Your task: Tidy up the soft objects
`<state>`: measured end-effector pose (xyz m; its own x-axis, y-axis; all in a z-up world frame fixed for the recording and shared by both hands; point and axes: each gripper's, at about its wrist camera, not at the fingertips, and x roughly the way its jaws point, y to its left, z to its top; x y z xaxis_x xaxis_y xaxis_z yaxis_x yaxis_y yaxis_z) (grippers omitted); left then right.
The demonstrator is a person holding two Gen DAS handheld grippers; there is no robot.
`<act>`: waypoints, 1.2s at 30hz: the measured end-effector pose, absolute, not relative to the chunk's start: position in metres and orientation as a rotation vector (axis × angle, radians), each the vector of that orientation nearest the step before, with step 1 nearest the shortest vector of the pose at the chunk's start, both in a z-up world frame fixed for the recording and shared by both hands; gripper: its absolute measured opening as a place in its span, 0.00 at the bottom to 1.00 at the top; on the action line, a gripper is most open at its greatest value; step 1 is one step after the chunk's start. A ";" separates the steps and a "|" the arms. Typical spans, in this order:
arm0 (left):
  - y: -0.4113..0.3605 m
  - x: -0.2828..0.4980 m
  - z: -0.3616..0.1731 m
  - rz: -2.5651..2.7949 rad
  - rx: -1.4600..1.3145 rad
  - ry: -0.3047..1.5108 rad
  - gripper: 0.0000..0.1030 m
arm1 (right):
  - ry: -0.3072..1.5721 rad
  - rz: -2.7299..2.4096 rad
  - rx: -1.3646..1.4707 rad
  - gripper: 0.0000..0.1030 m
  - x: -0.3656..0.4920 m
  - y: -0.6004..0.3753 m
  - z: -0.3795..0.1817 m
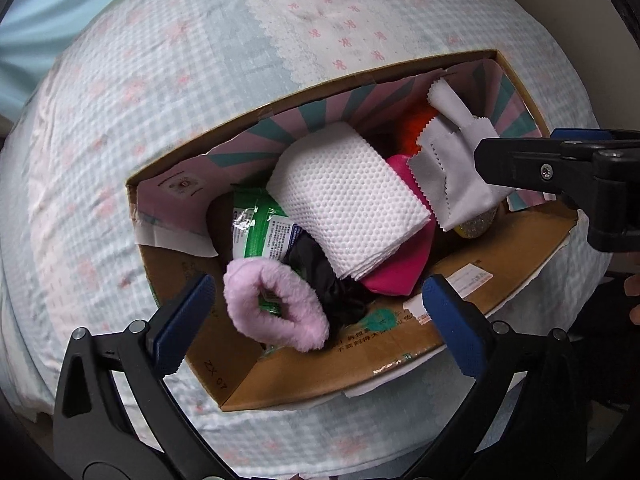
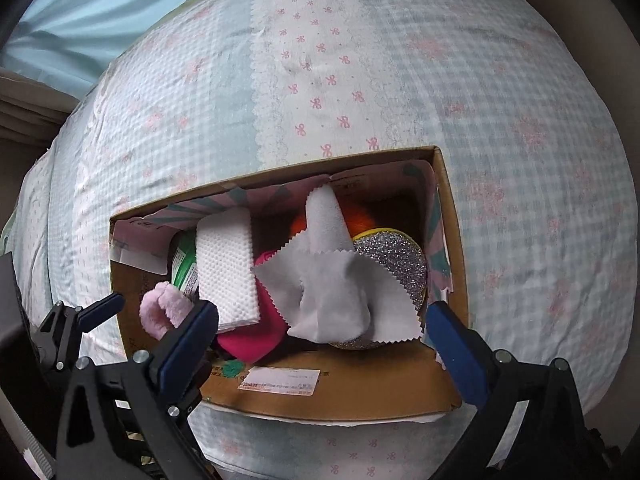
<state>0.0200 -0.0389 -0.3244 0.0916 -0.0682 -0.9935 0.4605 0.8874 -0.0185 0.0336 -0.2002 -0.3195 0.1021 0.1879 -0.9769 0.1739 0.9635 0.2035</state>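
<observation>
An open cardboard box (image 1: 304,376) (image 2: 344,400) sits on the bed and holds several soft things. A fluffy pink scrunchie (image 1: 276,308) (image 2: 164,308) lies at the near left corner, between the jaws of my open left gripper (image 1: 316,316). A white dotted tissue pack (image 1: 352,196) (image 2: 226,268), a green wipes packet (image 1: 262,228), magenta cloth (image 1: 400,272), black fabric (image 1: 320,268) and a glittery silver sponge (image 2: 392,264) fill the box. A grey zigzag-edged cloth (image 2: 340,292) (image 1: 452,168) lies on top, between the jaws of my open right gripper (image 2: 320,320).
The bed (image 2: 500,128) has a pale blue checked cover with pink bows. A light blue curtain (image 2: 80,8) hangs behind at the upper left. An orange fluffy item (image 1: 416,128) lies deep in the box. The right gripper's finger shows in the left wrist view (image 1: 520,168).
</observation>
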 end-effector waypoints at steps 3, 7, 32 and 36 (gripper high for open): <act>-0.039 0.020 -0.323 -0.401 0.326 1.430 1.00 | 1.468 -0.003 0.294 1.00 0.030 -0.202 -0.316; -0.035 0.020 -0.317 -0.392 0.301 1.430 1.00 | 1.463 0.002 0.305 1.00 0.028 -0.203 -0.311; 0.017 -0.003 -0.100 -0.182 -0.010 1.037 1.00 | 1.062 0.039 0.074 1.00 -0.008 -0.202 -0.082; 0.028 -0.013 -0.056 -0.162 -0.020 0.928 1.00 | 0.977 0.021 0.067 1.00 -0.020 -0.203 -0.044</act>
